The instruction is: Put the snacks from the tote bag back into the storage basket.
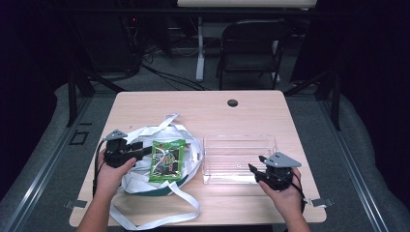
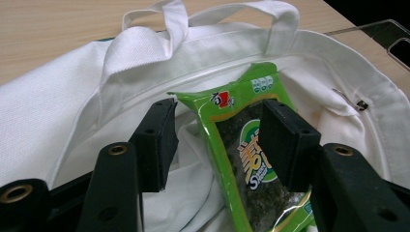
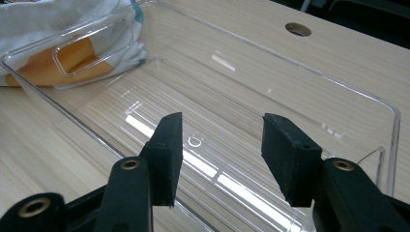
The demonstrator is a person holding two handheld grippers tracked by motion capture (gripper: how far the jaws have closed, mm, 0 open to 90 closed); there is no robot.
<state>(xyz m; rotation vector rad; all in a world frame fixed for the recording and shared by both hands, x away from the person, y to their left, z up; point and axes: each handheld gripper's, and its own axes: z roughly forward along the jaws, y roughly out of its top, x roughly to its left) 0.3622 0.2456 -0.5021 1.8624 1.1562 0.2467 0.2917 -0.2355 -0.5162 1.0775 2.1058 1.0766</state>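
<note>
I see left gripper (image 2: 217, 140) fingers released astride green snack packet (image 2: 251, 159) on white bag (image 2: 58, 111); right gripper (image 3: 220, 154) fingers released above clear bin (image 3: 338, 87).

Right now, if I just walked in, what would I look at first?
Probably the bright green snack packet, lying on the white cloth bag at the table's left side. The left gripper points at it with jaws apart, the packet between them but not squeezed. To the right sits a clear plastic bin, with the right gripper open over its near edge.
</note>
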